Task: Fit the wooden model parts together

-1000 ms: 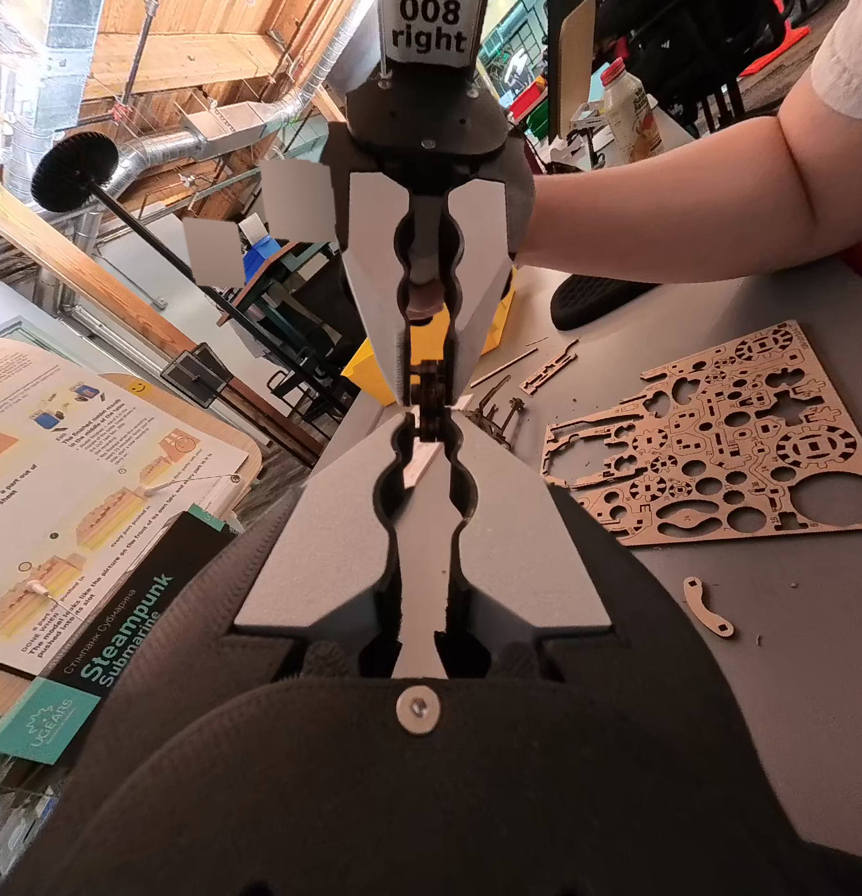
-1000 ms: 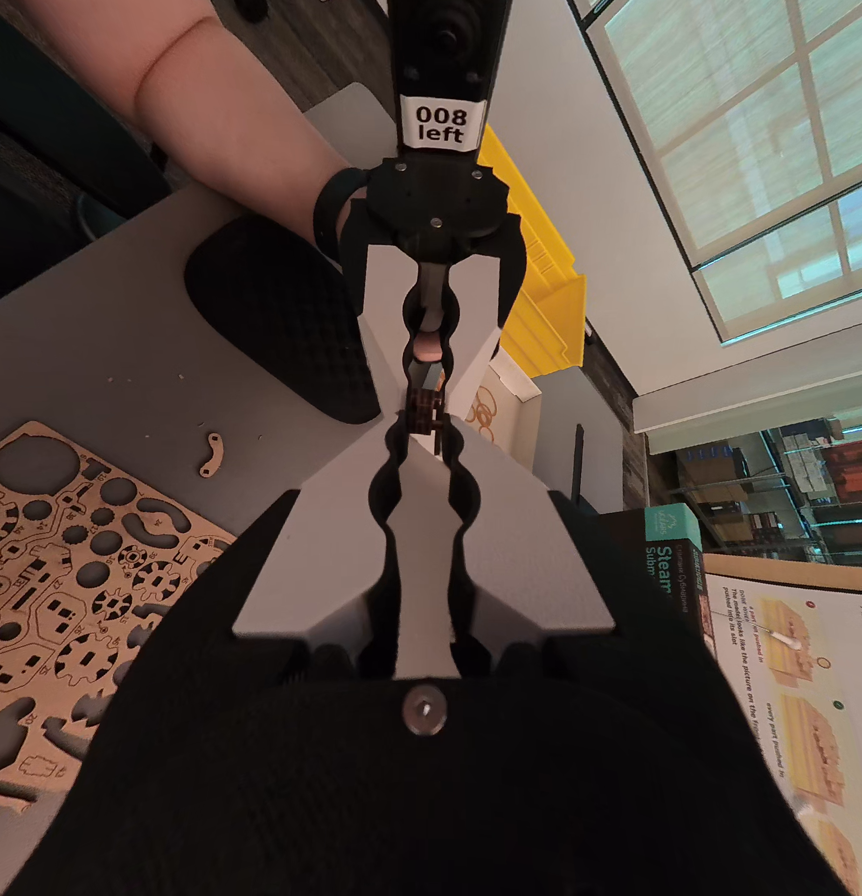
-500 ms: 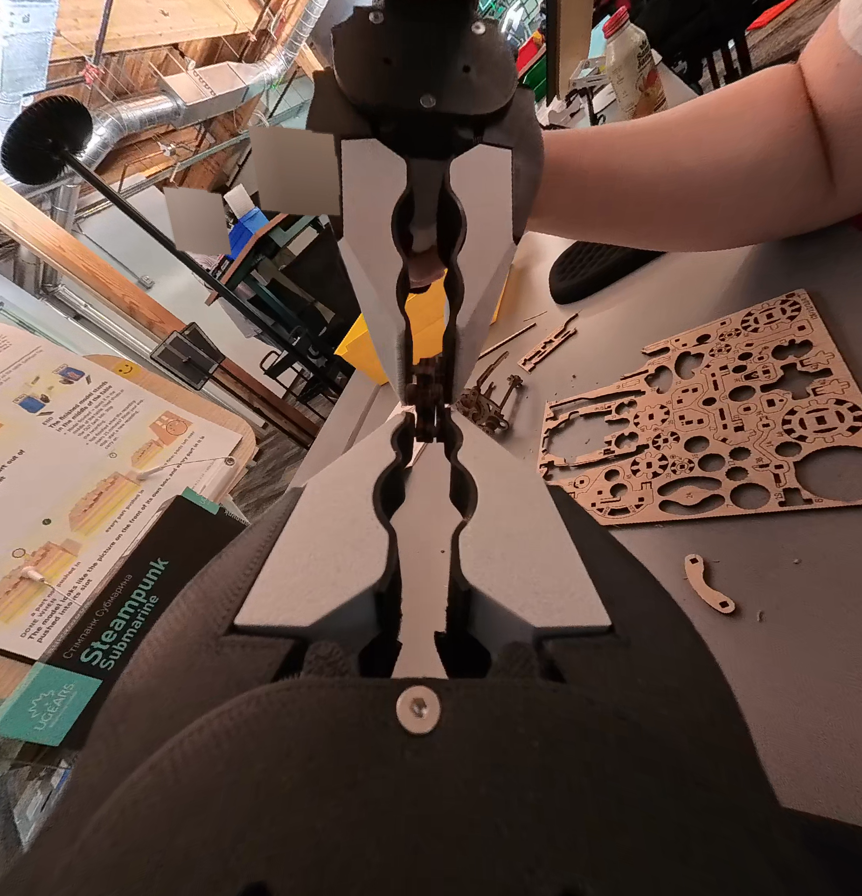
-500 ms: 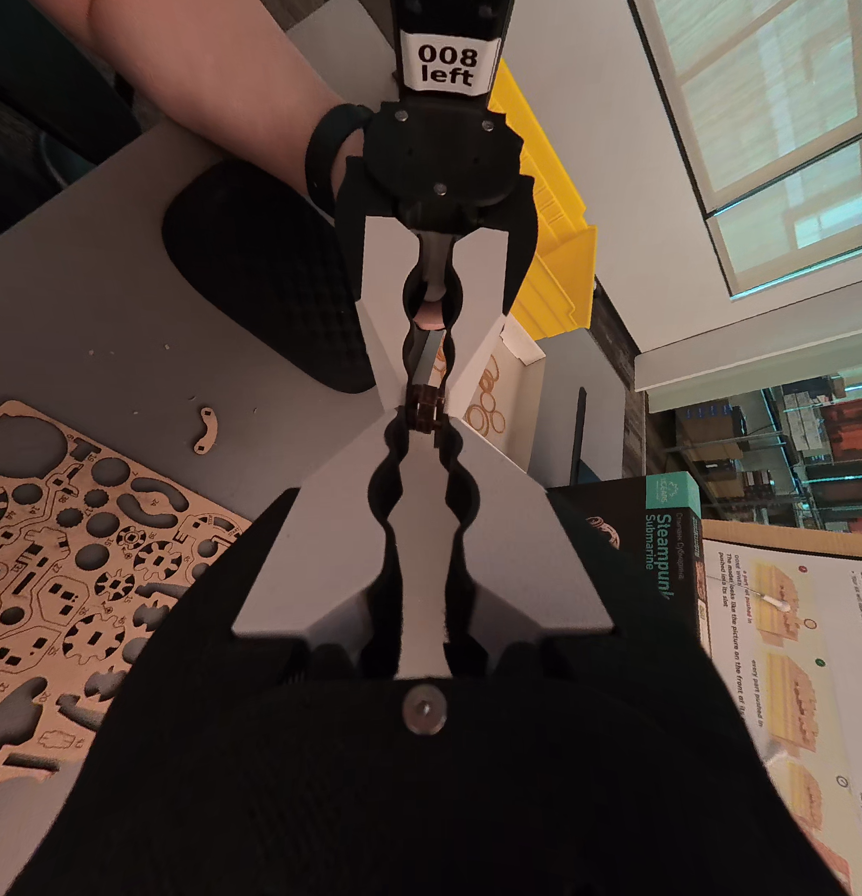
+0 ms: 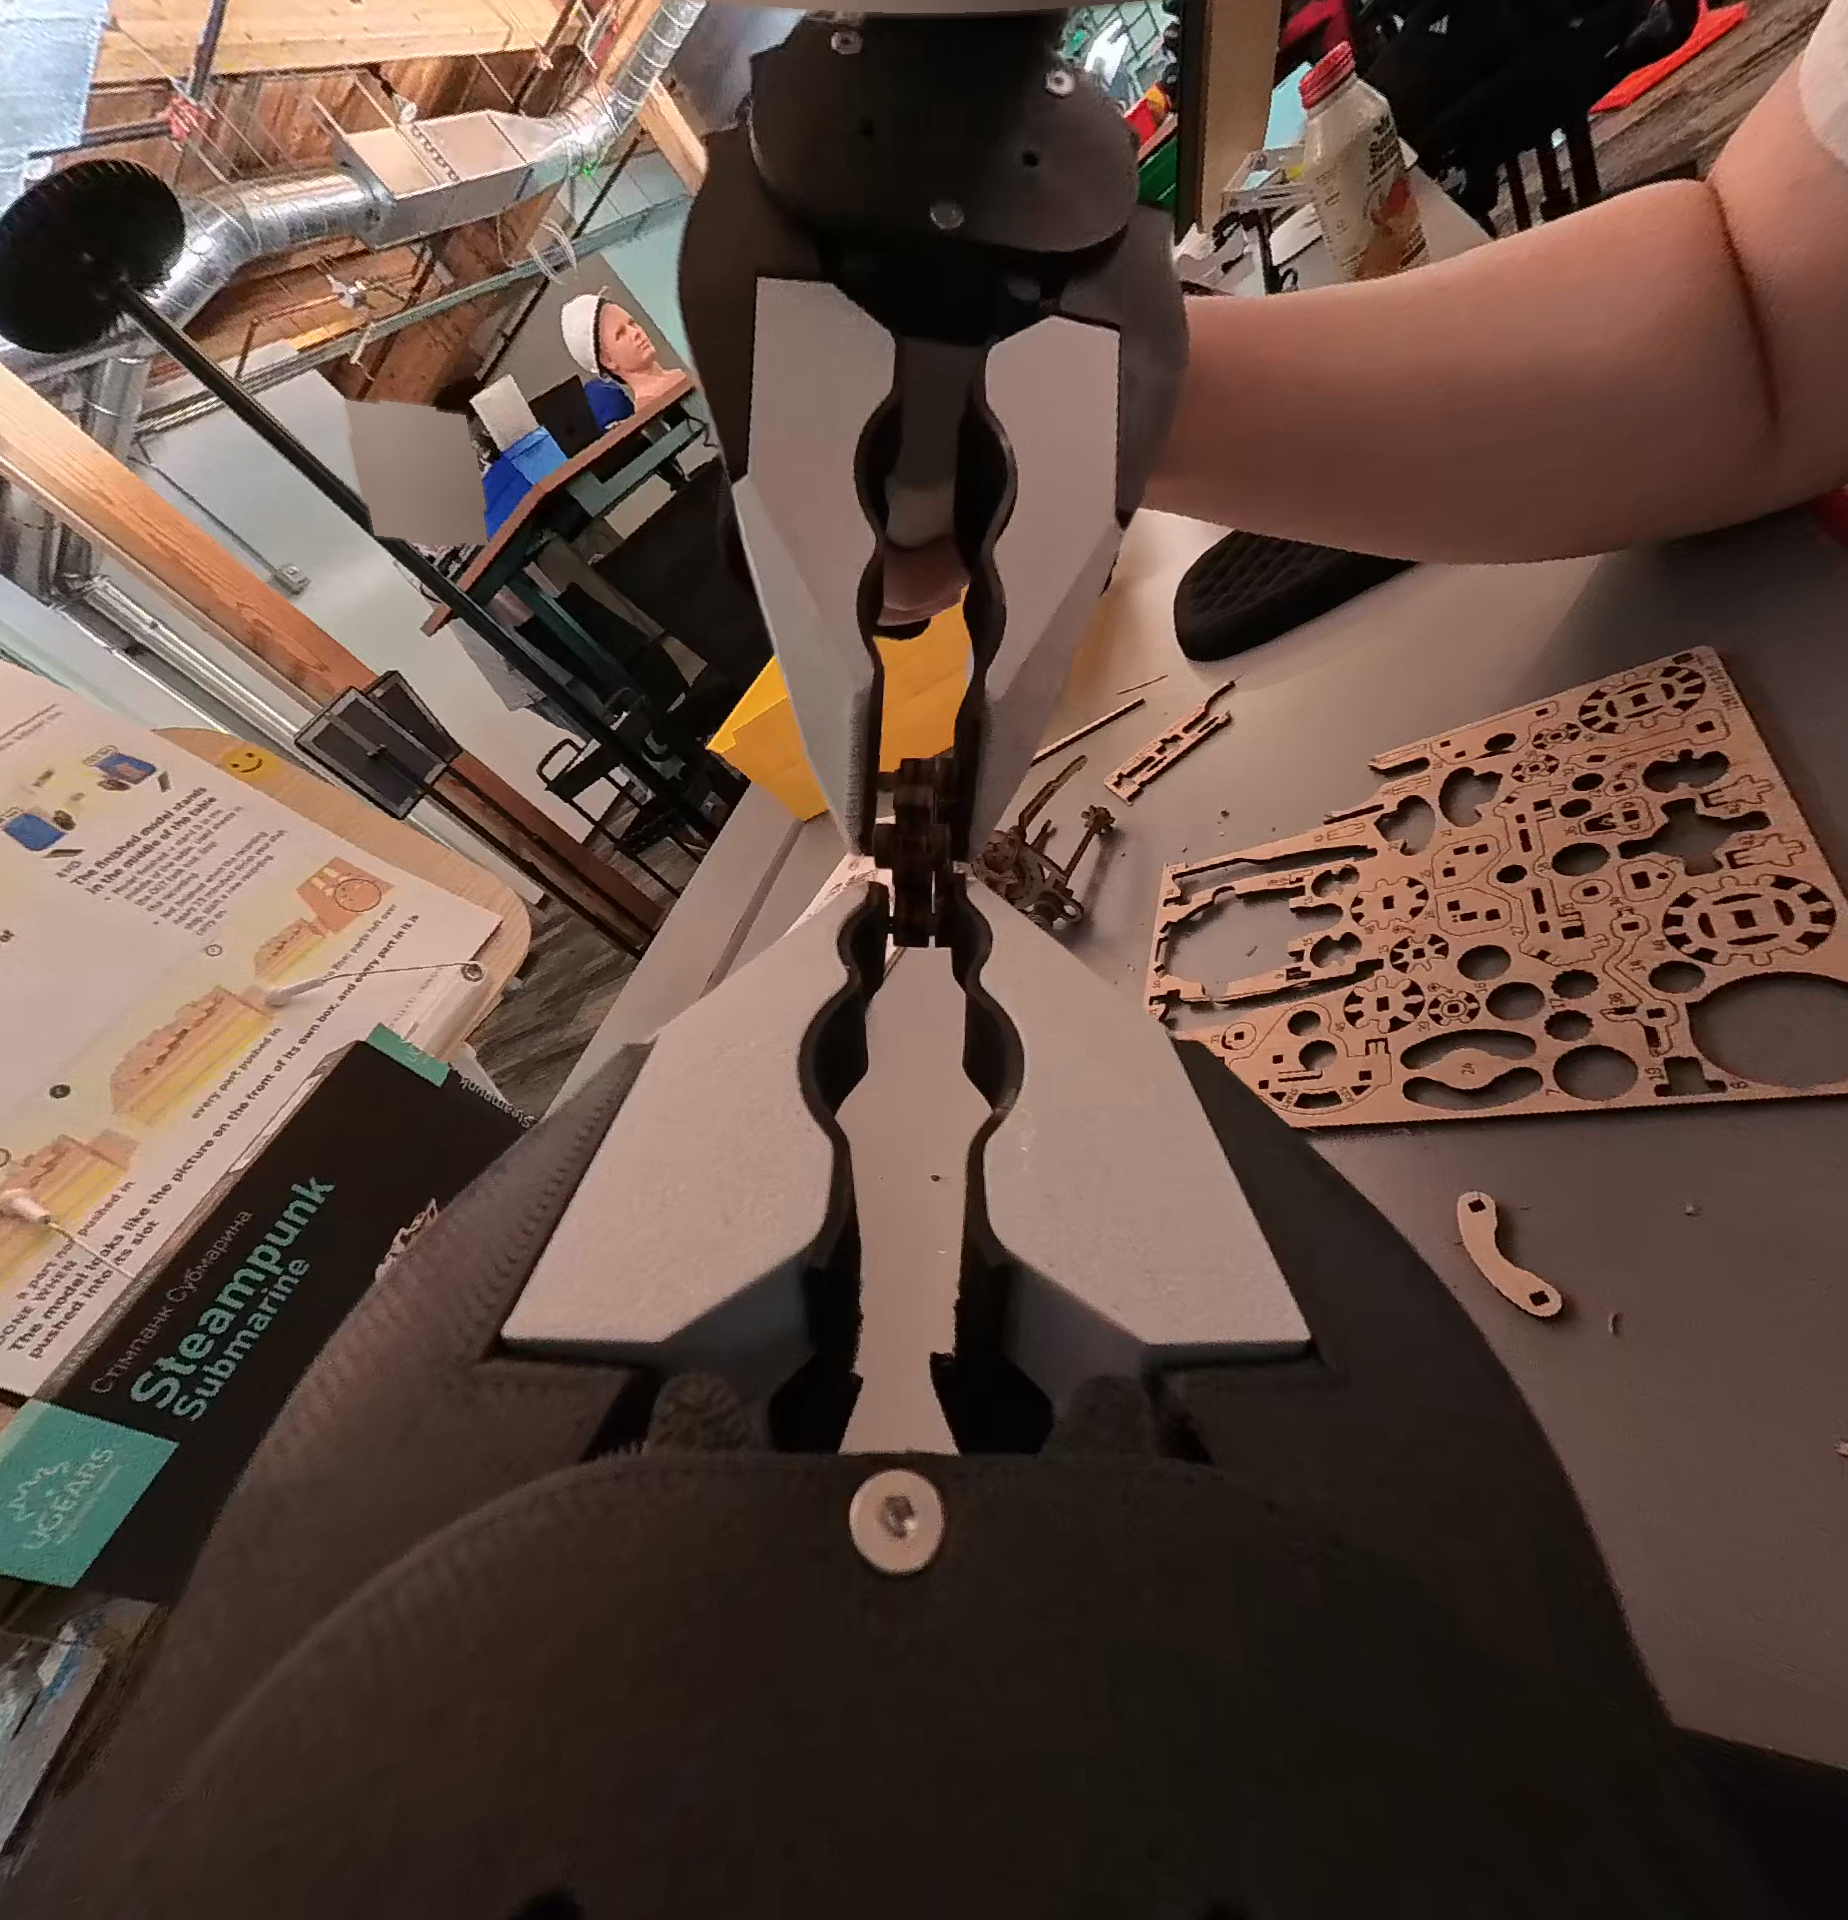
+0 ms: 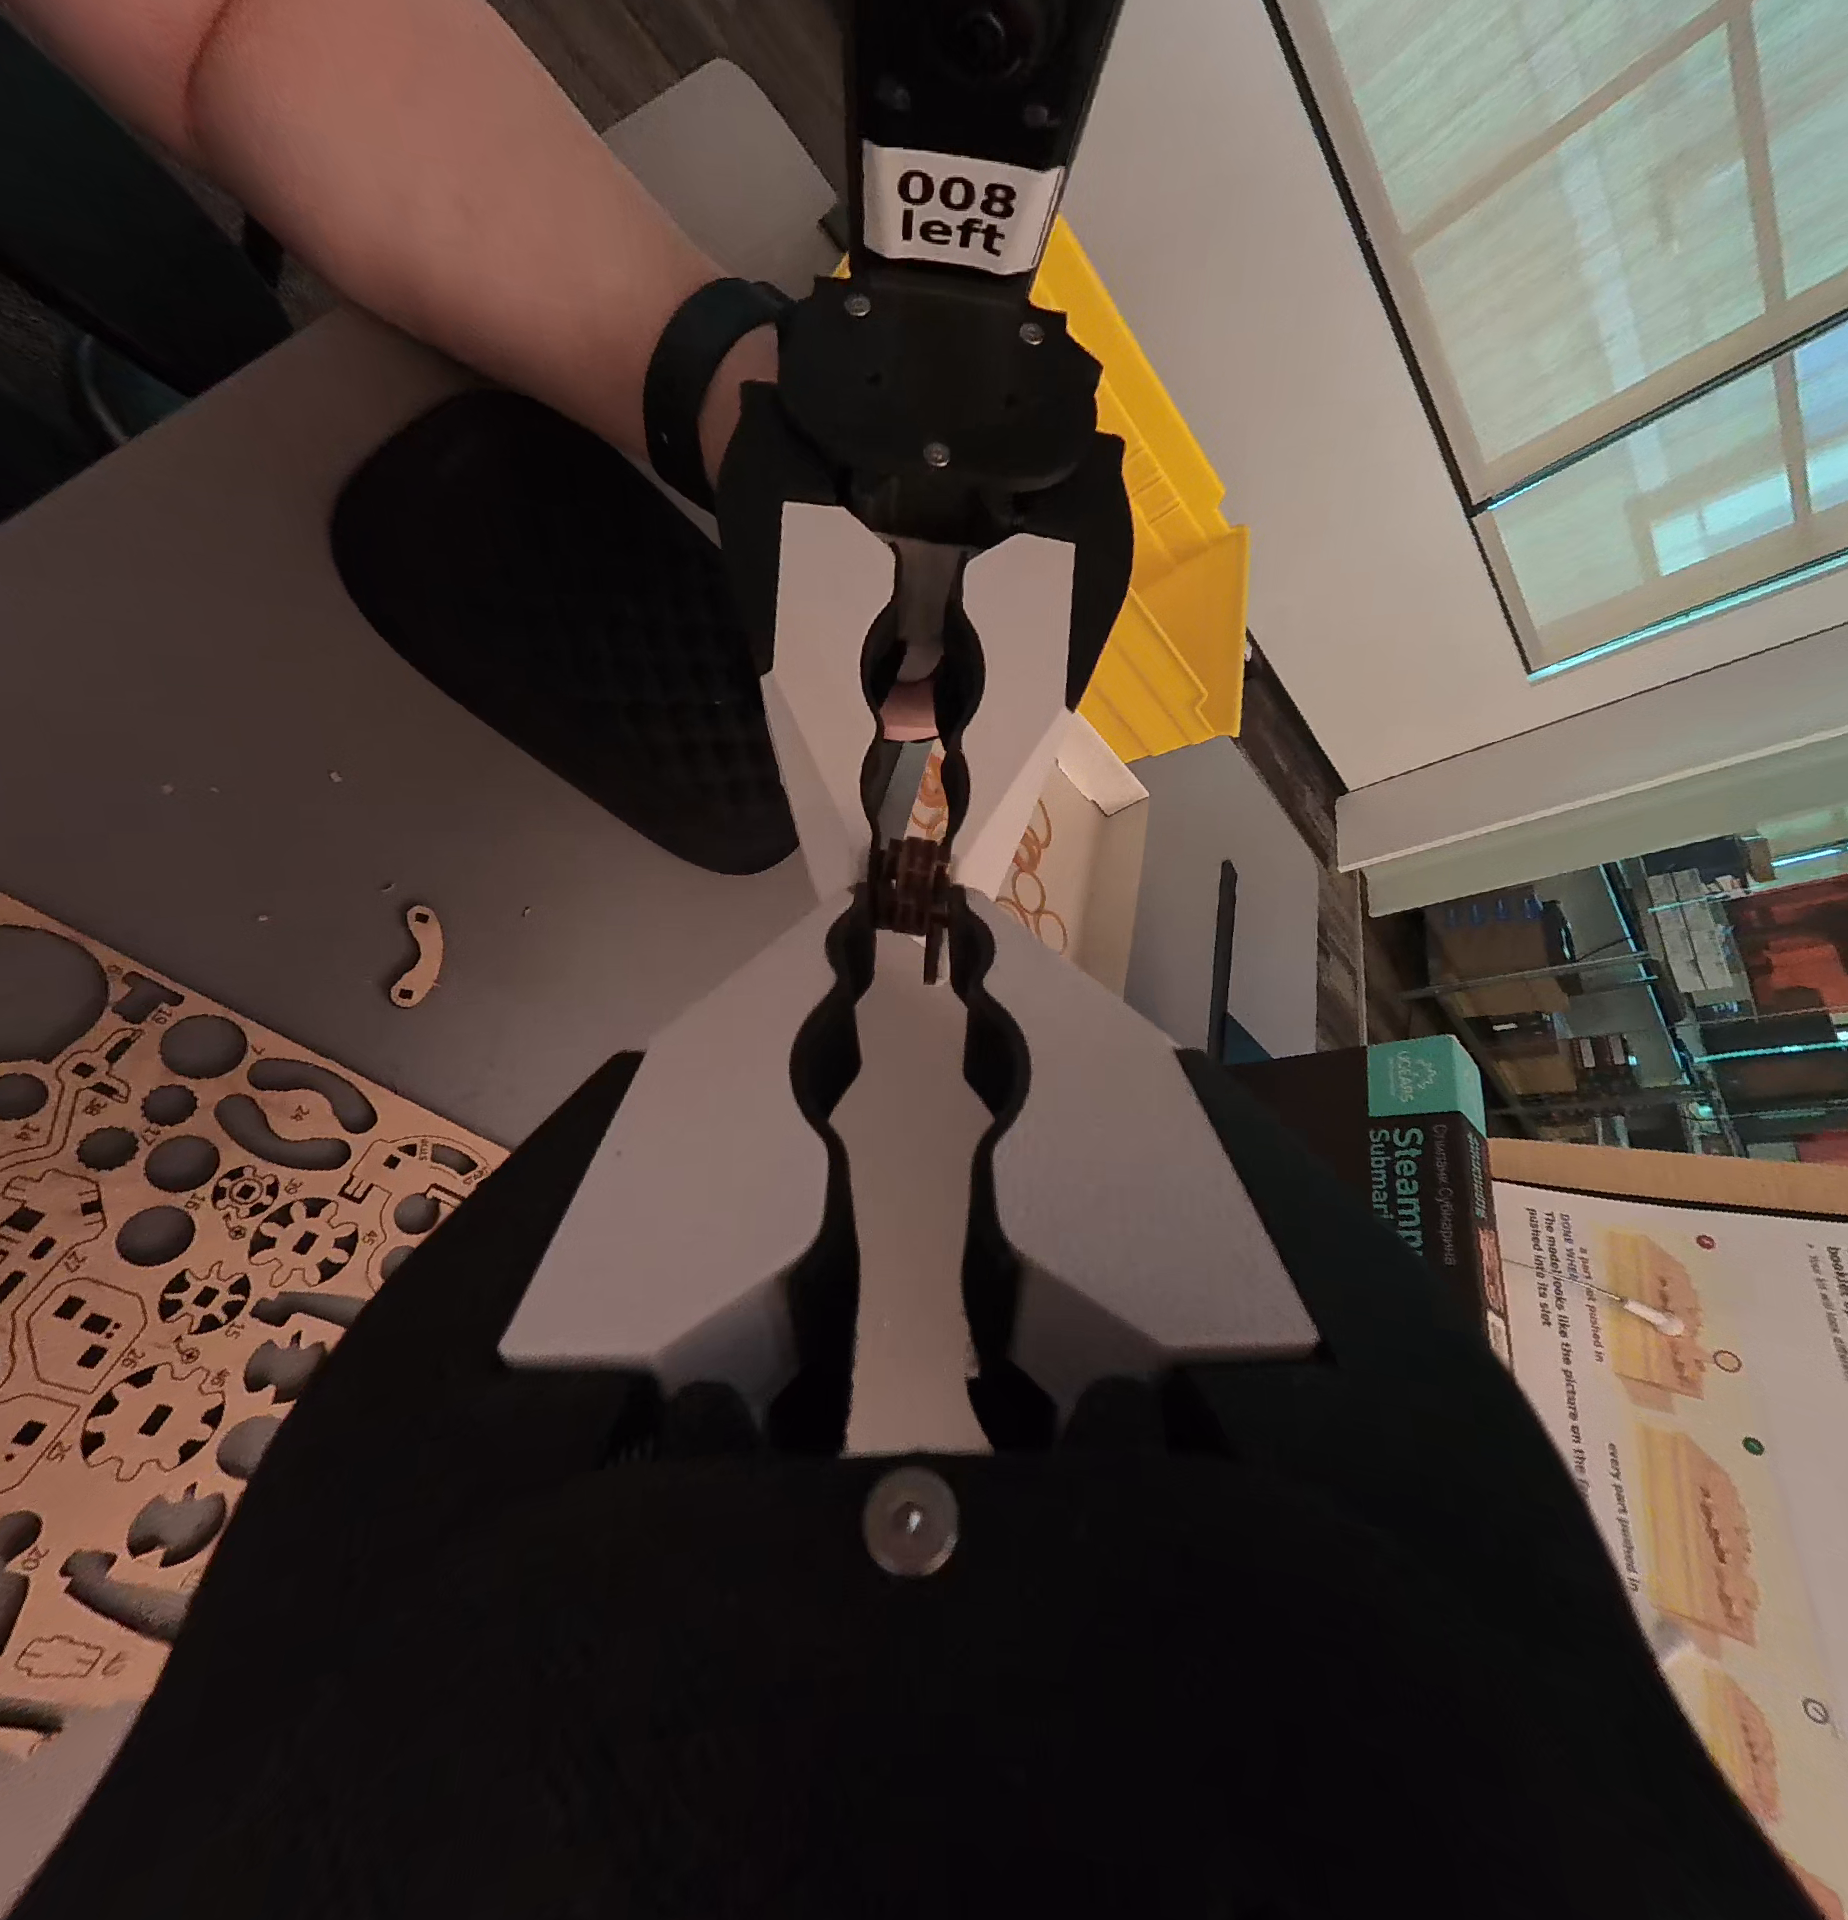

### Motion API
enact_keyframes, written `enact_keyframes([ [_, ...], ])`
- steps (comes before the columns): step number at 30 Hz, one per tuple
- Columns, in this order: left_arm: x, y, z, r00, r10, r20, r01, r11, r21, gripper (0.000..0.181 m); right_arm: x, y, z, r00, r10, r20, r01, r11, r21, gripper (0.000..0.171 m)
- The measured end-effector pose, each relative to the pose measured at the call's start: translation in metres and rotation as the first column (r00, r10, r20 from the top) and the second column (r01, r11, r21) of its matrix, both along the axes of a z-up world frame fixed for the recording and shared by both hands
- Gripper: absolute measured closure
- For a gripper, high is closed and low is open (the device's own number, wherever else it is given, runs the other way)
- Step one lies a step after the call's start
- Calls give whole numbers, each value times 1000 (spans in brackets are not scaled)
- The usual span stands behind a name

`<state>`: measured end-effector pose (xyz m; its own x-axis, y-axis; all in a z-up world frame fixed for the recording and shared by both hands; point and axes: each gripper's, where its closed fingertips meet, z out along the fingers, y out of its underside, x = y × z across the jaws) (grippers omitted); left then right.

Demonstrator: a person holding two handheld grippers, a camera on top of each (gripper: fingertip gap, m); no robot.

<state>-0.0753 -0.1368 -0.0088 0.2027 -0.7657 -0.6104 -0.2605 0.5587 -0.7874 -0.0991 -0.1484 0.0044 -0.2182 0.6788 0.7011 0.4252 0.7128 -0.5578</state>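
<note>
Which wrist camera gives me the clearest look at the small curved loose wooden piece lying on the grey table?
The left wrist view: the small curved loose wooden piece lies close and well lit, its end holes visible, below the punched-out plywood sheet. The right wrist view shows the same piece farther off and dimmer.

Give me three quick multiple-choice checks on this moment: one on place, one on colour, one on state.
1. Where is the loose curved wooden piece?
A. on the grey table
B. on the booklet
C. in the bin

2. What colour is the bin behind the grippers?
A. red
B. yellow
C. blue

3. How do the left gripper and right gripper stand?
A. both open
B. one open
C. both shut on the small wooden assembly

Answers: 1 A, it lies on bare tabletop near the punched sheet; 2 B, yellow plastic shows; 3 C, both pairs of fingers pinch it tip to tip.
</note>
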Motion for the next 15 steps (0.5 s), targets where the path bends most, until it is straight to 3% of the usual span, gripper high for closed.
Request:
enact_keyframes([
  [15,-1,0,9,998,4,64,-6,999,44,171,2,1,7,999,-12,-38,8,994,-107,159],
])
